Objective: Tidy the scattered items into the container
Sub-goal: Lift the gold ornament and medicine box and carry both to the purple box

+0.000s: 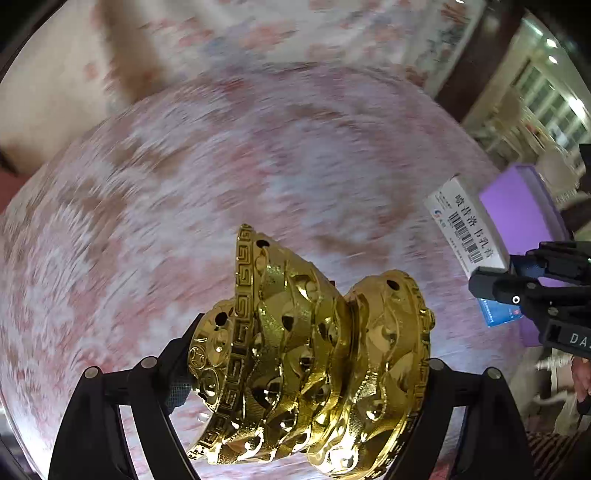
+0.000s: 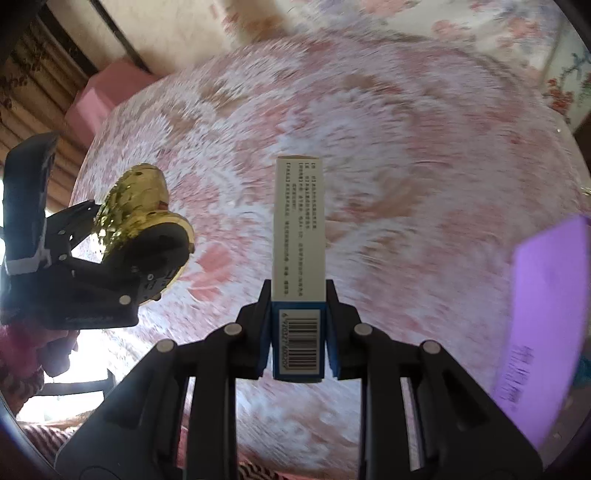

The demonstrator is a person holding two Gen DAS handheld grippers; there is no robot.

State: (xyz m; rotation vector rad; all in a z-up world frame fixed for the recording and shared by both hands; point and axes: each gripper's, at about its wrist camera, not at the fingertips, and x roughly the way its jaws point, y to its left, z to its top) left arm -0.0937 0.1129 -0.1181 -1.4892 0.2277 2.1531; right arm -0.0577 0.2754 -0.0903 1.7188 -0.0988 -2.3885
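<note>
My left gripper point(image 1: 303, 373) is shut on a shiny gold ornament point(image 1: 306, 350) and holds it above the round table with the pink floral cloth point(image 1: 221, 166). My right gripper point(image 2: 298, 325) is shut on a long white and blue medicine box point(image 2: 299, 236) that points forward over the table. The purple container point(image 2: 546, 321) is at the right edge of the right wrist view. In the left wrist view the purple container point(image 1: 517, 210) is at the right, just behind the box point(image 1: 465, 225) and the right gripper point(image 1: 532, 291). The left gripper point(image 2: 110, 258) with the ornament point(image 2: 136, 199) shows at the left of the right wrist view.
A pink stool point(image 2: 99, 99) stands beyond the table's far left edge. A floral wall or screen point(image 1: 332, 29) is behind the table. A bright window point(image 1: 546, 92) is at the far right.
</note>
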